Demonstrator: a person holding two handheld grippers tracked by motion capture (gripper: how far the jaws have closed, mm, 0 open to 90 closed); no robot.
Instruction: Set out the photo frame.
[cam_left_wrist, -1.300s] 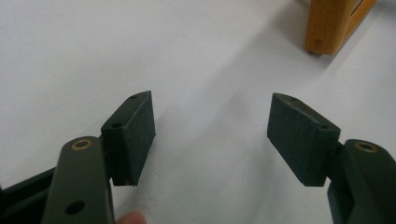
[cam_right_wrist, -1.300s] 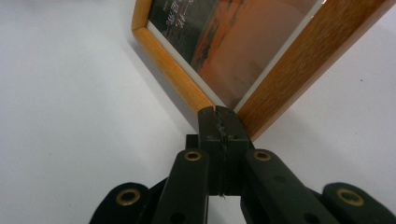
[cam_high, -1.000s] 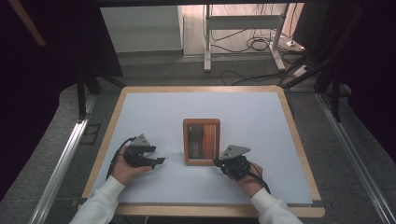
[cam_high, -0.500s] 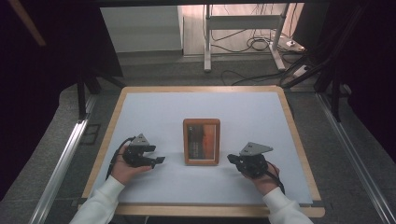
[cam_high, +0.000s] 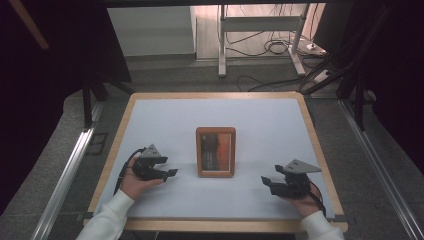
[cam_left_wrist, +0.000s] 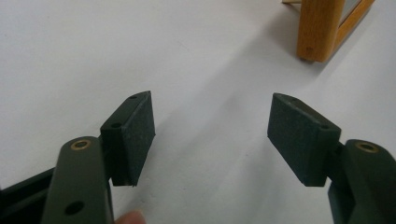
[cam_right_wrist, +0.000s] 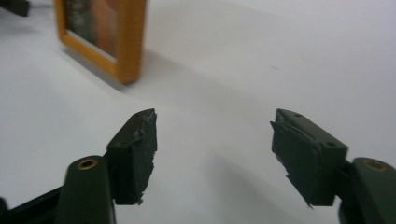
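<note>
High view, read left to right: left gripper (cam_high: 167, 173) resting low on the white table top (cam_high: 165, 125), held in a hand with a white sleeve, jaws spread wide and empty, aimed toward the wooden picture frame (cam_high: 216, 151). Frame next, at the middle of the table, seemingly upright on its lower edge with its picture facing the near side, touched by neither gripper. Farthest right, right gripper (cam_high: 267, 183), well apart from the frame near the table's right border, jaws just opened, nothing between them. Left gripper view: both black pads (cam_left_wrist: 134, 135) parted over bare table, one corner of the frame (cam_left_wrist: 322, 28) up at the top right, clear of the jaws. Right gripper view: pads (cam_right_wrist: 135, 154) likewise parted, rubber facing ragged and torn at the edges, frame (cam_right_wrist: 126, 37) off at the upper left, out of reach. Likely risks from here: a frame standing on a narrow edge, easily tipped flat by a sideways bump from either jaw on approach; a one-sided push sliding or turning it on the smooth surface rather than gripping it; torn rubber on the right pads giving a poor hold on the polished wood, hence a slip if lifted by a thin rim; a pinch across the glazed face rather than the wooden border risking pressure on the pane.
</note>
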